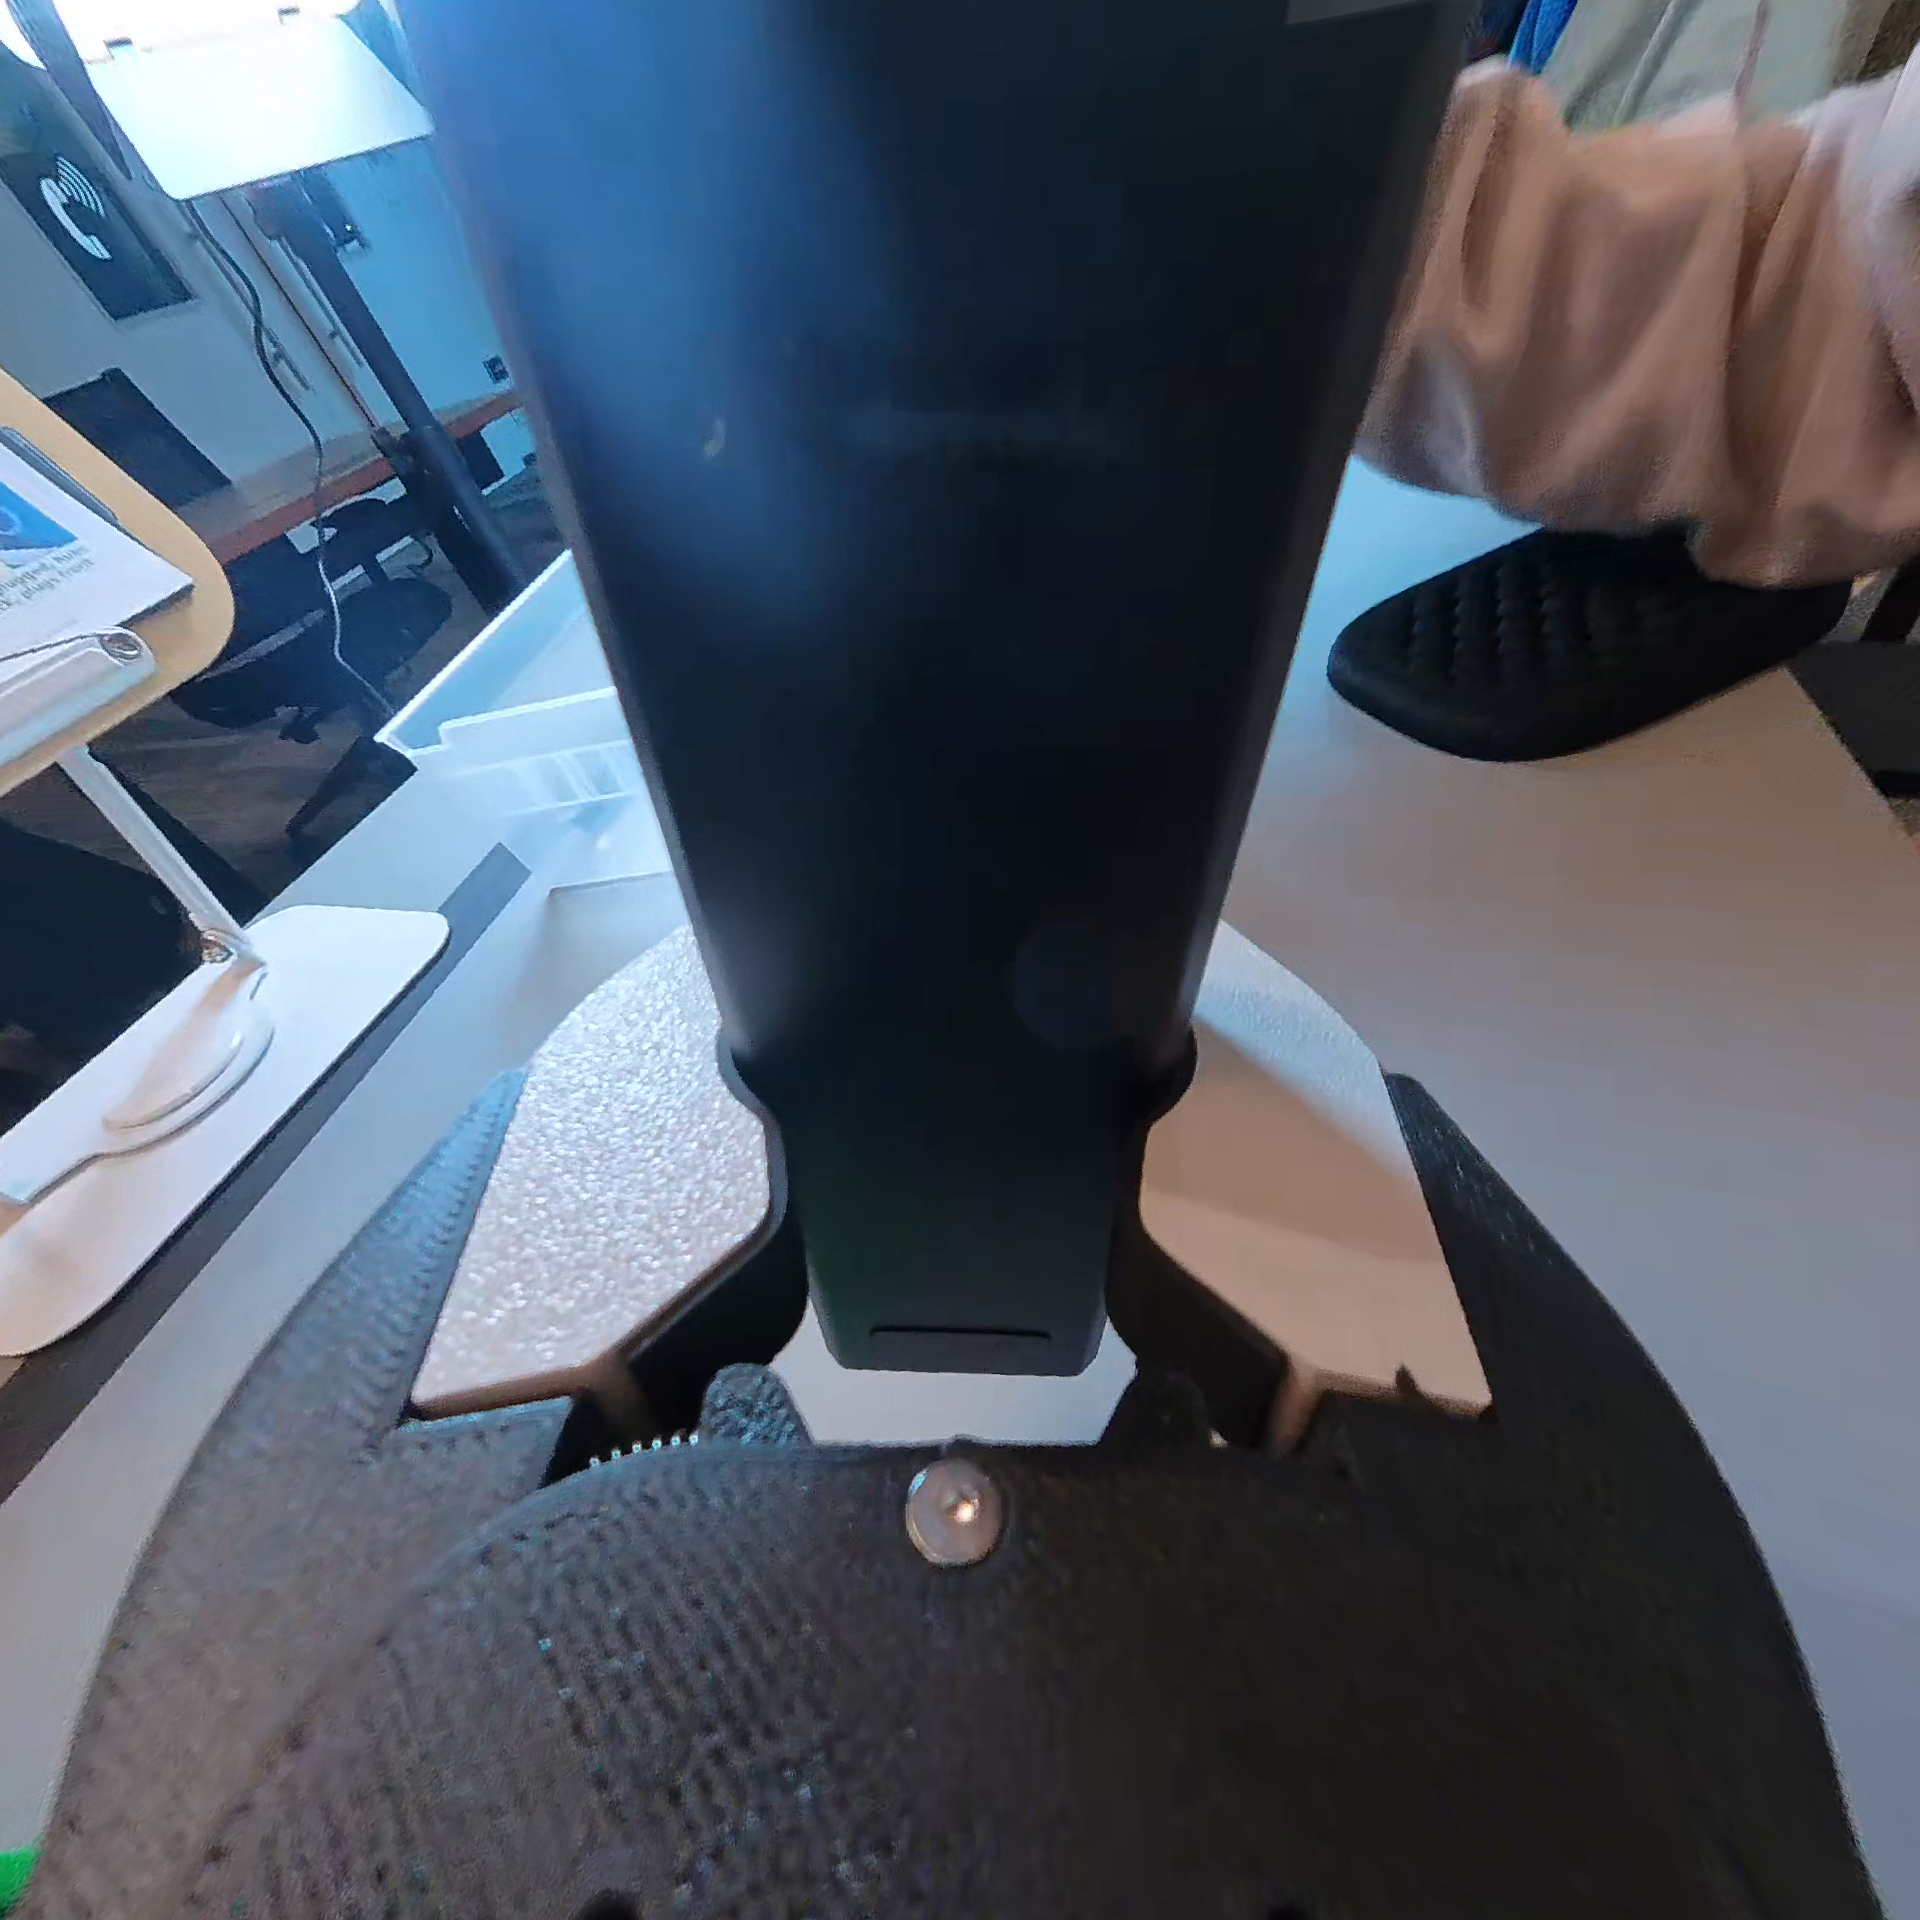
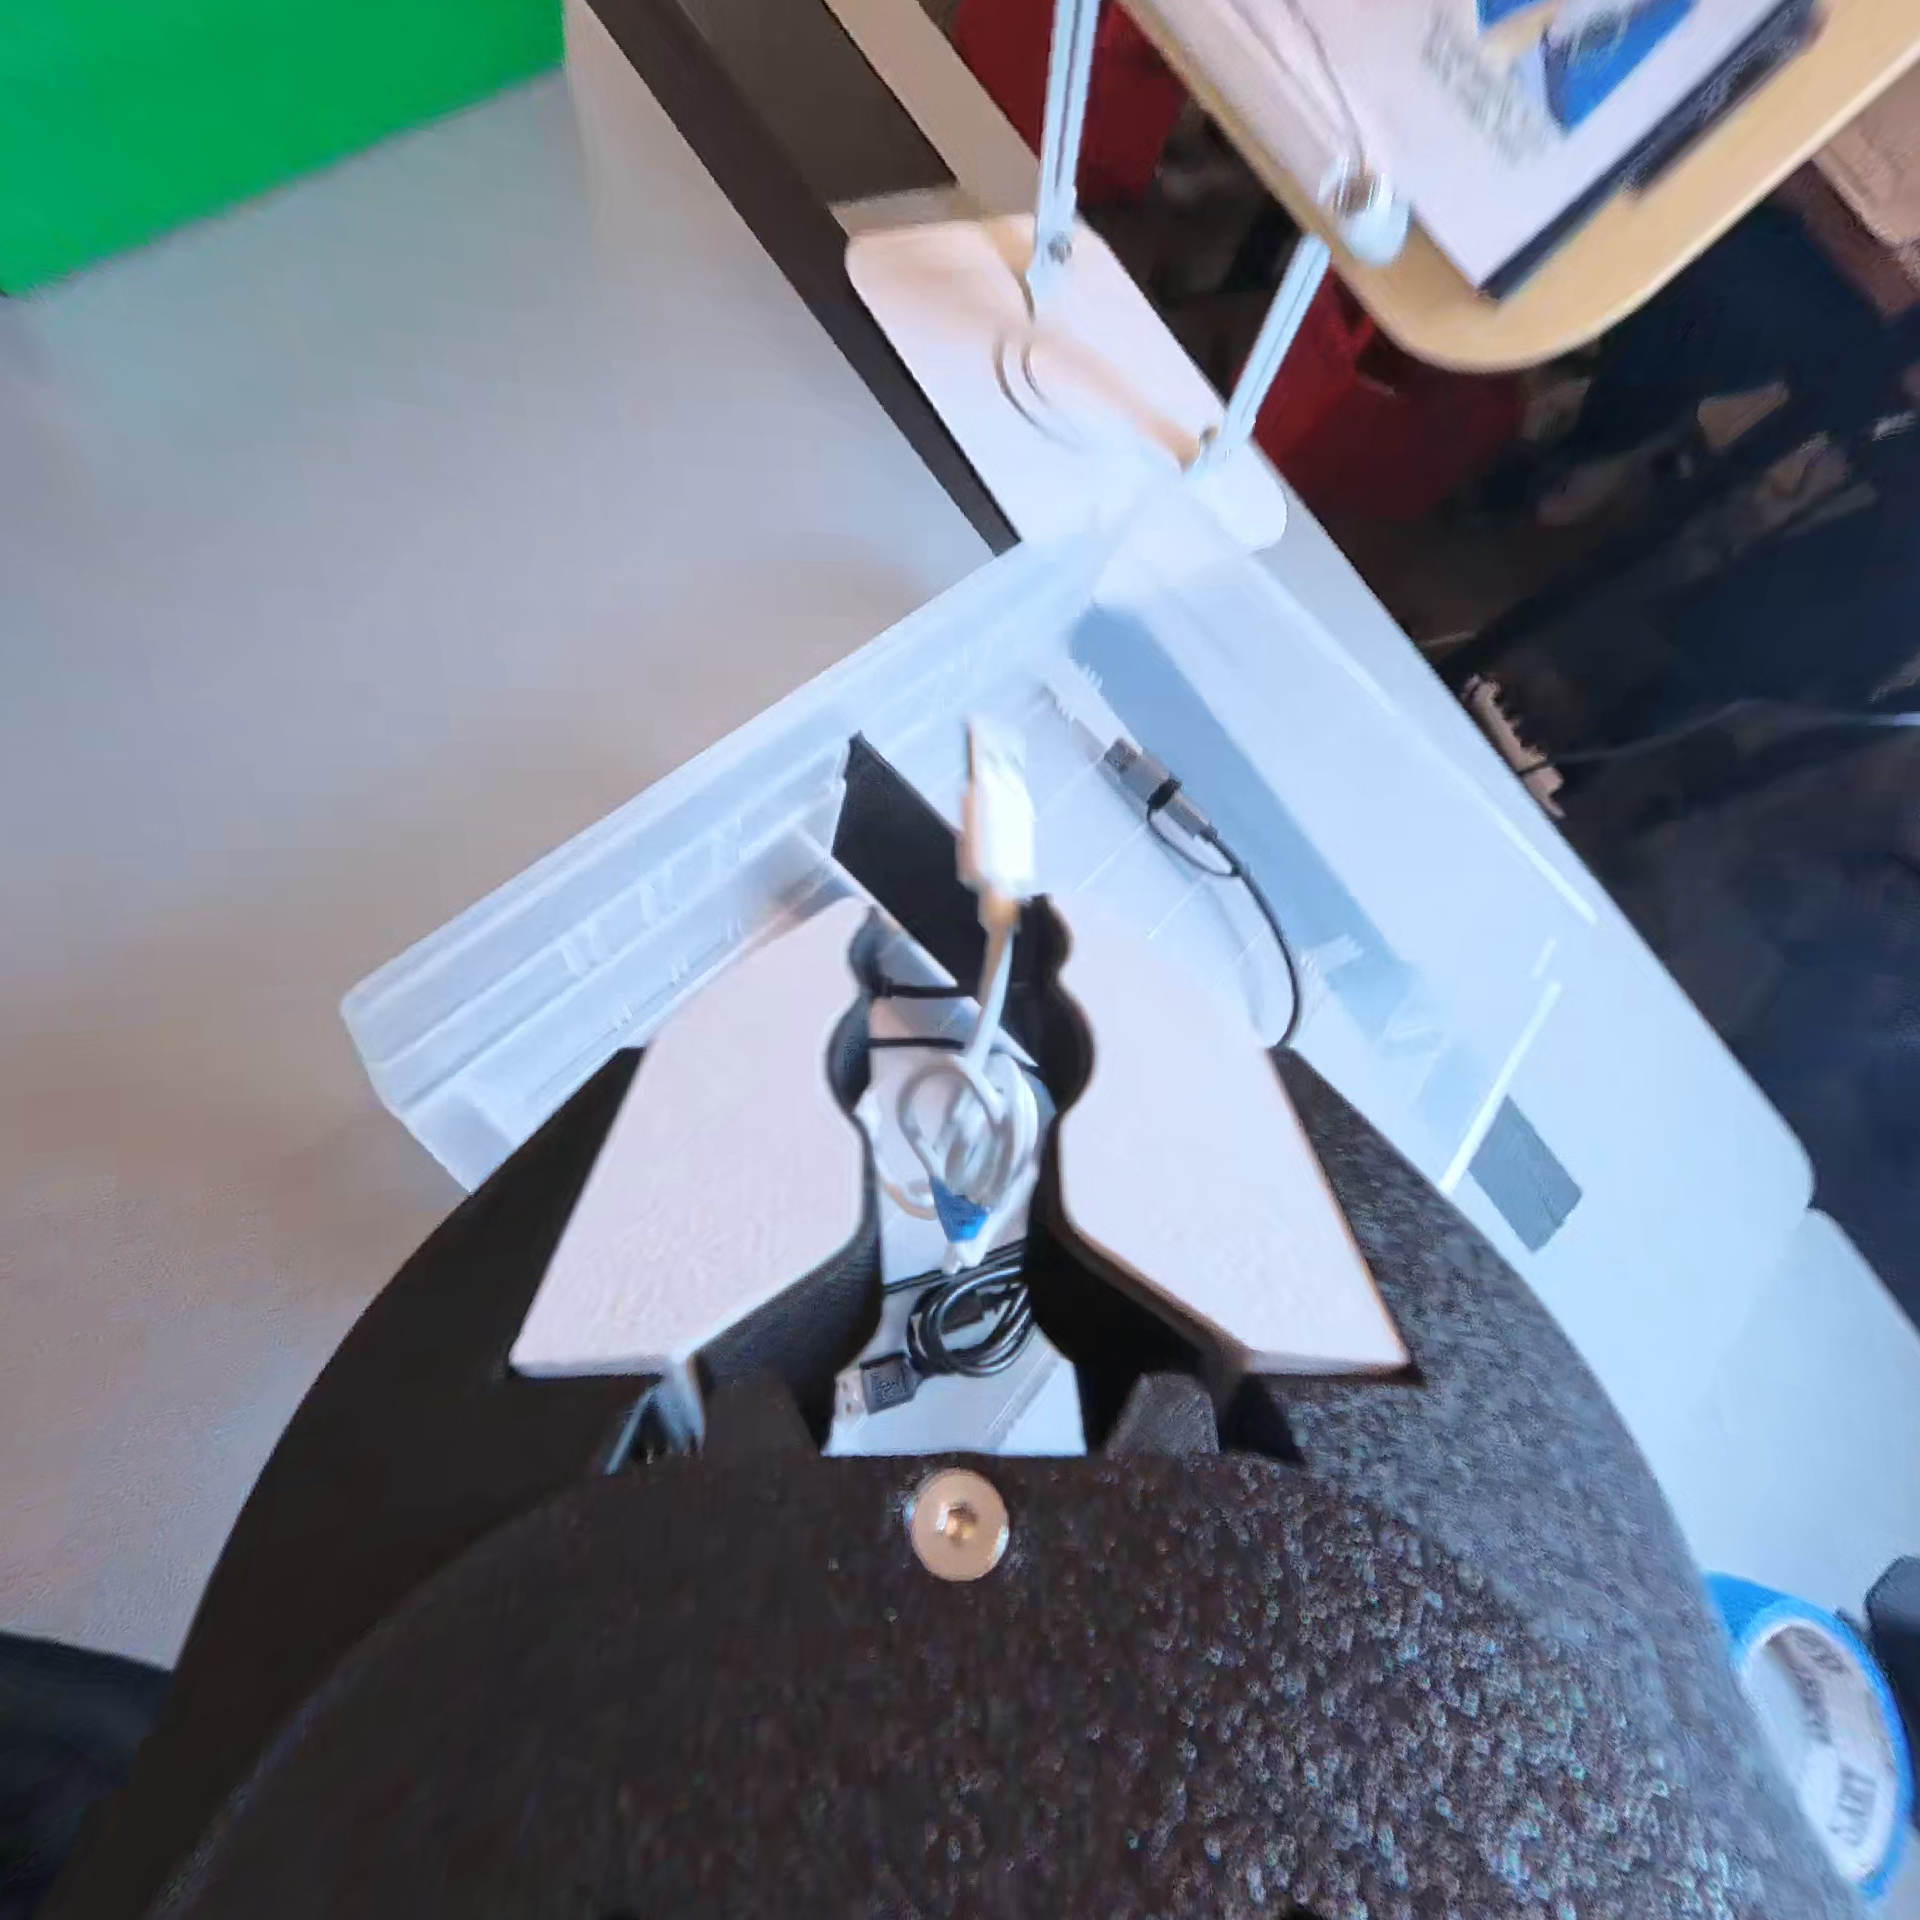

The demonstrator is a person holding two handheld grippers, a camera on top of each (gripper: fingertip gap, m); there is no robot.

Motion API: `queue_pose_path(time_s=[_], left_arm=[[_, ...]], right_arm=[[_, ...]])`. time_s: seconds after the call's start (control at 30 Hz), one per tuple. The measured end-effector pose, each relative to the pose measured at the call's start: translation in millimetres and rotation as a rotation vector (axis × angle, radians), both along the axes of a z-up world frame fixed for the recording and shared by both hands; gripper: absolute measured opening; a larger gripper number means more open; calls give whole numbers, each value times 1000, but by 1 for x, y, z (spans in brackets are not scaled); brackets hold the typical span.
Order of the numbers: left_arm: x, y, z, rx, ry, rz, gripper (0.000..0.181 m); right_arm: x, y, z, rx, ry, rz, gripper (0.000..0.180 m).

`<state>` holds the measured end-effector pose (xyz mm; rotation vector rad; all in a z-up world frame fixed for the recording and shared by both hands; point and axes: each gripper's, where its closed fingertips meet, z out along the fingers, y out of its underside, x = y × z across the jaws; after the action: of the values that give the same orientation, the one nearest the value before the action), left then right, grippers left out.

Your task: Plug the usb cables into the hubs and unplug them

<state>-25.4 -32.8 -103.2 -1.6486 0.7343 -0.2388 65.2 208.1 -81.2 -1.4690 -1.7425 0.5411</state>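
Observation:
In the left wrist view my left gripper [image 1: 961, 1049] is shut on a long dark hub [image 1: 935, 520]. The hub runs forward between the fingers, and a port slot shows at its near end. In the right wrist view my right gripper [image 2: 971, 935] is shut on a white USB cable [image 2: 966, 1122] just behind its plug [image 2: 997, 800]. The plug sticks out past the fingertips and the rest of the cable hangs in loops. It hovers over a clear plastic bin [image 2: 623, 904] that holds a grey hub [image 2: 1226, 790], a black hub [image 2: 894, 831] and black cables [image 2: 1236, 873].
A wooden stand on a white base [image 2: 1039, 312] sits on the table's far edge beside the bin; it also shows in the left wrist view [image 1: 208, 987]. A person's sleeve [image 1: 1662, 312] and the other gripper [image 1: 1558, 644] show at right. A blue tape roll [image 2: 1808, 1704] lies at bottom right. The grippers' ends are close to 25 centimeters from one another.

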Motion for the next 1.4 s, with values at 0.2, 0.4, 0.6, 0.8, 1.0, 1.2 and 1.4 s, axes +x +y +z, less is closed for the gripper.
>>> queue_pose_path(time_s=[0.2, 0.4, 0.6, 0.8, 1.0, 1.2, 1.4], left_arm=[[6, 4, -1, -20, -72, -18, 72], [39, 8, -10, -58, -104, -99, 72], [74, 2, -18, -90, -104, -191, 72], [27, 0, 26, 53, -223, -58, 70], [-15, 0, 42, 165, -221, 85, 1], [-19, 10, 21, 128, -127, 155, 0], [-24, 18, -3, 60, -97, 170, 1]], right_arm=[[-6, -41, 37, -80, 292, 80, 44], [-36, -207, 47, -184, 339, 544, 61], [-73, -291, 17, -124, 277, 693, 62], [-69, -233, 88, -116, 335, 586, 61], [-83, -26, 112, 327, -1, 82, 62], [-95, 95, -9, 268, -407, -42, 62], [-98, 113, -102, 80, -696, 38, 62]])
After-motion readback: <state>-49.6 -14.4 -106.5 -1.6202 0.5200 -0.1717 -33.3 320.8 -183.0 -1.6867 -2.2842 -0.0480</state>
